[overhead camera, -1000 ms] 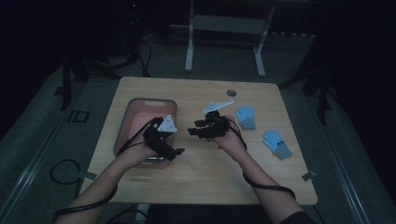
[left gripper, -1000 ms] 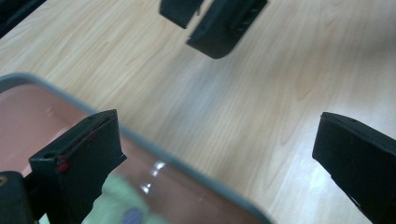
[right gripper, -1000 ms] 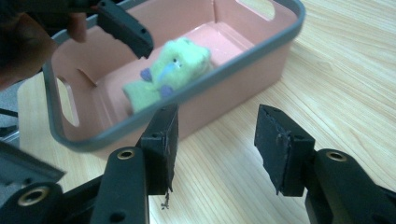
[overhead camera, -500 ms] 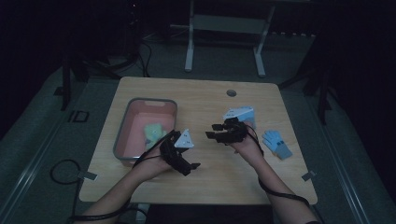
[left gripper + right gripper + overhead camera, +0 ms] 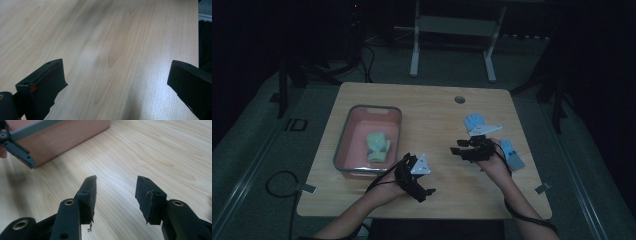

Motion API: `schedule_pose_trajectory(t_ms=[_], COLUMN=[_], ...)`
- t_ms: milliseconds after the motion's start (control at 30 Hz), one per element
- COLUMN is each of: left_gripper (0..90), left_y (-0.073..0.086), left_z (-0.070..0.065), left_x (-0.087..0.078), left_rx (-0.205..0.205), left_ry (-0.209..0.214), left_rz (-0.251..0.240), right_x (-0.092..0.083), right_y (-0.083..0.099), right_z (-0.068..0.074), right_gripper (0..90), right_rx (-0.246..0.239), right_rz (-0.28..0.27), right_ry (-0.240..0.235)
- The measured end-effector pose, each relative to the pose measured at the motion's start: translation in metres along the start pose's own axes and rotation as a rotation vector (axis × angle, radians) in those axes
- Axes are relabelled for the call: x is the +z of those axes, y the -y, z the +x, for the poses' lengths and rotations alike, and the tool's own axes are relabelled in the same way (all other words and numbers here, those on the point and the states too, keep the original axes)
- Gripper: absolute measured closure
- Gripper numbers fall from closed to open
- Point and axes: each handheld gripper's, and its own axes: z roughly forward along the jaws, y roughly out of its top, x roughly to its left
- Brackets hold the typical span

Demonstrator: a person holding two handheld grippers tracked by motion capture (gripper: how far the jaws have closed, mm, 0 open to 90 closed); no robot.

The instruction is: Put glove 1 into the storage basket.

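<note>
Both grippers have drawn back from the tray (image 5: 343, 150); the left gripper (image 5: 422, 187) is hovering wide open, empty; the right gripper (image 5: 460, 148), half open, empty, is sitting just before a blue glove (image 5: 473, 122); a green glove (image 5: 378, 145) is lying inside the tray.

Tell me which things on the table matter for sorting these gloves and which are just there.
In play, likely: green glove in the pink bin; two blue gloves beside the right gripper; left gripper, open and empty.

Lying about: cable hole; floor cable; metal stand.
</note>
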Motion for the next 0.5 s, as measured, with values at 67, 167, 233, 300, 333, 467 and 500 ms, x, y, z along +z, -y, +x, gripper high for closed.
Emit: schedule_pose_trajectory(t_ms=[67, 167, 233, 300, 333, 467, 500], left_gripper=[1.7, 1.7, 1.7, 1.7, 1.7, 1.7, 1.6], left_y=[0.002, 0.007, 0.010, 0.013, 0.015, 0.019, 0.020], left_z=[-0.004, -0.007, -0.008, -0.009, -0.009, -0.011, -0.012], left_x=[0.005, 0.011, 0.014, 0.016, 0.016, 0.018, 0.018], left_rx=[-0.002, -0.009, -0.011, -0.022, -0.031, -0.031, -0.029], left_ry=[0.003, 0.001, -0.020, -0.021, -0.026, -0.050, -0.057], left_rz=[-0.005, -0.015, -0.022, -0.026, -0.031, -0.027, -0.036], right_x=[-0.004, -0.009, -0.013, -0.015, -0.016, -0.015, -0.014], right_y=[0.005, 0.011, 0.013, 0.015, 0.016, 0.017, 0.016], right_z=[-0.005, -0.016, -0.024, -0.033, -0.038, -0.057, -0.063], right_gripper=[51.7, 54.5, 56.7, 58.1, 58.4, 57.9, 57.3], right_rx=[0.007, 0.034, 0.055, 0.089, 0.111, 0.184, 0.198], right_rz=[-0.002, -0.009, -0.024, -0.036, -0.041, -0.047, -0.052], right_ry=[0.015, 0.064, 0.104, 0.155, 0.179, 0.277, 0.280])
